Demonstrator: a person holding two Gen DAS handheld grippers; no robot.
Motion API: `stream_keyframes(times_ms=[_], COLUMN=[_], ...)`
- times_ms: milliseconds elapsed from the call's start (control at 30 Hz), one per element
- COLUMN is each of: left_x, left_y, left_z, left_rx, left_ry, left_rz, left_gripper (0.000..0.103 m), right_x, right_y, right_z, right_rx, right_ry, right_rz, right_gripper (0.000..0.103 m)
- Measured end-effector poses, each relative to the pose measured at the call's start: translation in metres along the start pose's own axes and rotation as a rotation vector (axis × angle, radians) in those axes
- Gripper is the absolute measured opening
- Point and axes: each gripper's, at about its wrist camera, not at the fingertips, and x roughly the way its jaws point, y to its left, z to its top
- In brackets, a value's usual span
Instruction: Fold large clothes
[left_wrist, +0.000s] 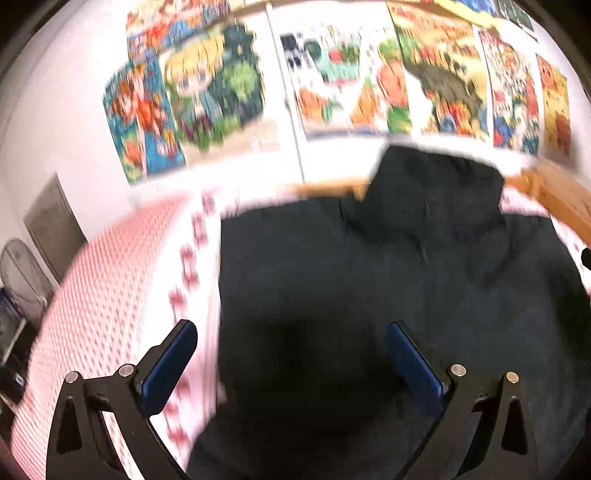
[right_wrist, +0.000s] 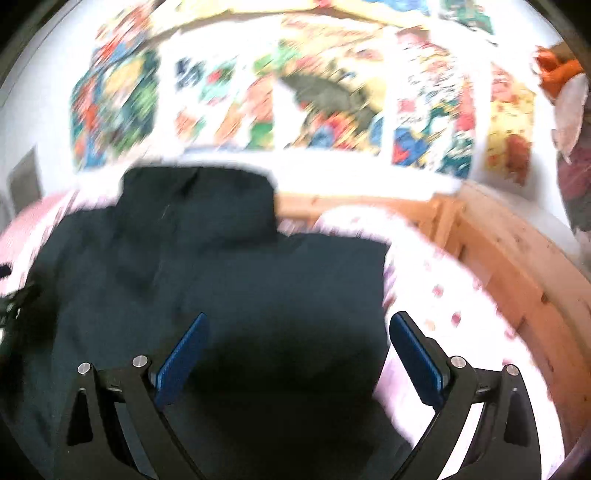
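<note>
Both views motion-blurred. Left gripper (left_wrist: 291, 332) at bottom of frame: fingers spread wide, nothing between them, over the near left edge of the dark garment (left_wrist: 369, 295). Right gripper (right_wrist: 297, 325) likewise spread wide and empty, over the garment's (right_wrist: 221, 277) near right edge. Garment lies flat on the pink-patterned bedsheet (left_wrist: 110, 295), filling centre frame, hood-like part toward the far side. Wooden bed frame (right_wrist: 517, 266) at right. Colourful posters (left_wrist: 207, 92) across the upper wall.
</note>
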Motion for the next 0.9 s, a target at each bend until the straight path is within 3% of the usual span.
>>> stream_keyframes(times_ms=[200,333,400,567,600,667,733,767,800,833,867,900], left_x=[0.041,0.071,0.087,0.114,0.117,0.119,0.12,0.121,0.122,0.121,0.119,0.118], left_y=[-0.011,-0.024,-0.034,-0.065,-0.066,-0.067,-0.068,-0.069,-0.07,-0.071,-0.072,-0.072], left_z=[0.07,0.094,0.102,0.107,0.108,0.108,0.109,0.11,0.11,0.109,0.108,0.108], left_rx=[-0.062,-0.083,-0.075,-0.035,-0.047,-0.057,-0.049,-0.04,-0.037,-0.039,-0.043,-0.048], left_ry=[-0.138,-0.179,-0.169,-0.096,-0.093,-0.087,-0.079,-0.069,-0.057,-0.048,-0.042,-0.043], left_rz=[0.002,-0.032,-0.038,0.003,0.001,-0.014,-0.035,-0.048,-0.07,-0.096,-0.12,-0.126], left_gripper=[0.103,0.103,0.103,0.102,0.097,0.086,0.065,0.048,0.031,0.023,0.011,0.011], right_x=[0.058,0.1,0.116,0.149,0.153,0.158,0.16,0.158,0.155,0.153,0.15,0.145], right_y=[0.007,0.027,0.036,0.038,0.034,0.03,0.03,0.032,0.036,0.041,0.044,0.051], right_z=[0.053,0.064,0.067,0.063,0.06,0.055,0.052,0.051,0.05,0.05,0.051,0.052], right_rx=[0.097,0.131,0.143,0.255,0.291,0.346,0.357,0.355,0.342,0.317,0.294,0.26], right_ry=[-0.027,-0.029,-0.029,0.007,0.007,0.0,-0.007,-0.016,-0.027,-0.033,-0.035,-0.039], right_rz=[0.006,0.089,0.112,0.068,0.072,0.094,0.108,0.111,0.111,0.117,0.122,0.117], right_gripper=[0.096,0.096,0.096,0.096,0.094,0.079,0.061,0.055,0.041,0.026,0.019,0.015])
